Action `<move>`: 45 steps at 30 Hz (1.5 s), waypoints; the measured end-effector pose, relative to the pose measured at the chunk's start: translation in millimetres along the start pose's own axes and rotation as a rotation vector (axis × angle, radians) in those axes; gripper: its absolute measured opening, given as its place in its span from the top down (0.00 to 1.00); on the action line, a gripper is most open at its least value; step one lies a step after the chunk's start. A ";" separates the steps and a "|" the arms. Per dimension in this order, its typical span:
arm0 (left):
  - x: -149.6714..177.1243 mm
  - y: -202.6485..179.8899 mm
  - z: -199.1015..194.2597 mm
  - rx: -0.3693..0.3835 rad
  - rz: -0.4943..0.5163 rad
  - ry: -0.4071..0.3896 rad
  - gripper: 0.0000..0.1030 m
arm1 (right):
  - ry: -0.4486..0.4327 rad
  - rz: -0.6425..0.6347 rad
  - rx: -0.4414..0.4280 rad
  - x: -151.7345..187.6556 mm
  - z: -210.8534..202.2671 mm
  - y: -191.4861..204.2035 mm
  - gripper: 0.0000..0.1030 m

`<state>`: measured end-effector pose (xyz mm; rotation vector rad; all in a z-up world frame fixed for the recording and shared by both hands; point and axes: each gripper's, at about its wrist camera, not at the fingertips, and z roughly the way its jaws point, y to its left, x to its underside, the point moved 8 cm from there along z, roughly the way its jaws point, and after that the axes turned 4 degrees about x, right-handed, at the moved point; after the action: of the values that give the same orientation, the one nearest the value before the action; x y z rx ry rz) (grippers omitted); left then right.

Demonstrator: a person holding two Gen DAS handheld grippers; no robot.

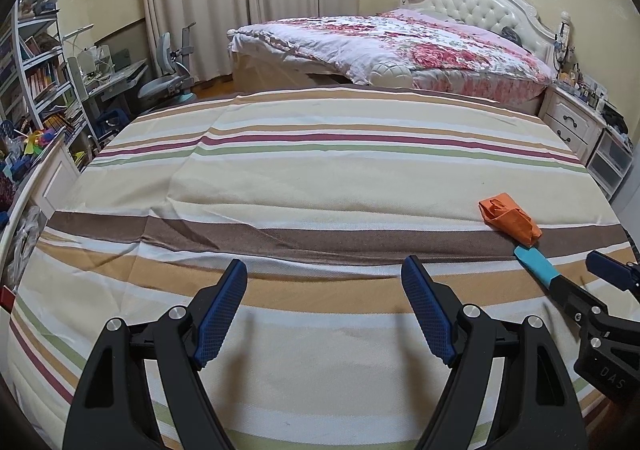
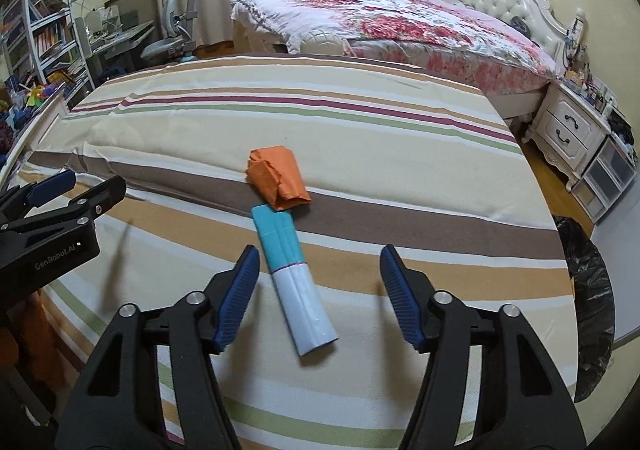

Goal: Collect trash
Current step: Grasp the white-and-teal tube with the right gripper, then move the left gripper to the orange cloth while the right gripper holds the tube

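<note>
A crumpled orange paper [image 2: 278,178] lies on the striped bedsheet [image 2: 360,138], touching the far end of a teal-and-white roll of bags [image 2: 294,282]. My right gripper [image 2: 318,274] is open just above the sheet, its jaws on either side of the roll's middle. My left gripper [image 1: 324,290] is open and empty over the sheet, to the left of the trash. In the left wrist view the orange paper [image 1: 510,218] and the roll's teal end [image 1: 534,262] lie at the right, with the right gripper [image 1: 580,274] over them. The left gripper's fingers [image 2: 56,182] show in the right wrist view.
A black trash bag [image 2: 588,290] hangs beside the bed's right edge. A second bed with a floral quilt [image 1: 400,42] stands beyond. A white nightstand [image 2: 568,130] is at the right. A desk, chair [image 1: 168,70] and bookshelves [image 1: 36,62] are at the left.
</note>
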<state>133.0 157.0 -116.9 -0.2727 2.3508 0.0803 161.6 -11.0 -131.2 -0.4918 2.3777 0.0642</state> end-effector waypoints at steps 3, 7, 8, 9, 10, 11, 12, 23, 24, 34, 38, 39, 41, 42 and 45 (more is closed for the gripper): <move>-0.9 -1.2 1.2 0.001 0.000 0.000 0.25 | 0.025 -0.016 -0.016 3.8 6.4 4.6 0.65; -0.5 -2.1 2.3 0.002 -0.001 0.004 0.25 | 0.028 -0.021 -0.026 8.6 2.0 1.6 0.81; -0.4 -2.3 2.3 0.001 0.000 0.005 0.25 | 0.029 -0.019 -0.029 10.8 1.0 0.1 0.81; -0.6 -2.3 2.3 0.001 0.000 0.004 0.25 | 0.028 -0.015 -0.026 12.7 -0.3 -3.1 0.81; -0.6 -2.2 2.4 0.001 0.002 0.004 0.25 | 0.027 -0.008 -0.018 14.2 -1.2 -7.4 0.81; -0.1 -2.4 2.6 0.000 0.006 0.005 0.25 | 0.025 0.000 -0.008 15.3 -1.2 -11.6 0.81; 0.1 -3.6 3.0 -0.003 0.012 0.005 0.25 | 0.022 0.011 0.003 15.8 -1.1 -17.6 0.81; -5.8 -29.5 10.9 0.009 0.065 0.010 0.25 | 0.008 0.087 0.060 0.4 17.7 -62.2 0.81; -7.6 -34.6 12.8 0.017 0.070 0.012 0.25 | 0.008 0.092 0.063 -1.8 19.8 -65.2 0.81; -18.1 -84.3 26.7 0.061 0.131 0.018 0.25 | 0.006 0.122 0.061 -13.4 31.8 -89.7 0.82; -24.9 -99.3 29.2 0.084 0.129 0.002 0.25 | 0.005 0.121 0.052 -16.1 34.5 -93.1 0.82; -26.6 -103.2 31.0 0.089 0.127 0.002 0.25 | 0.005 0.121 0.049 -16.5 35.1 -94.1 0.82; -28.9 -109.2 34.2 0.093 0.128 0.006 0.25 | 0.003 0.123 0.043 -17.6 36.2 -95.8 0.82; -30.0 -112.0 35.3 0.095 0.130 0.007 0.25 | 0.003 0.126 0.038 -17.9 36.4 -96.4 0.82; -32.6 -120.6 37.4 0.096 0.139 0.007 0.25 | 0.001 0.130 0.029 -17.7 36.7 -97.1 0.82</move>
<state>207.7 50.1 -118.0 -0.0622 2.3703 0.0332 232.3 -88.6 -139.0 -0.3227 2.4055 0.0880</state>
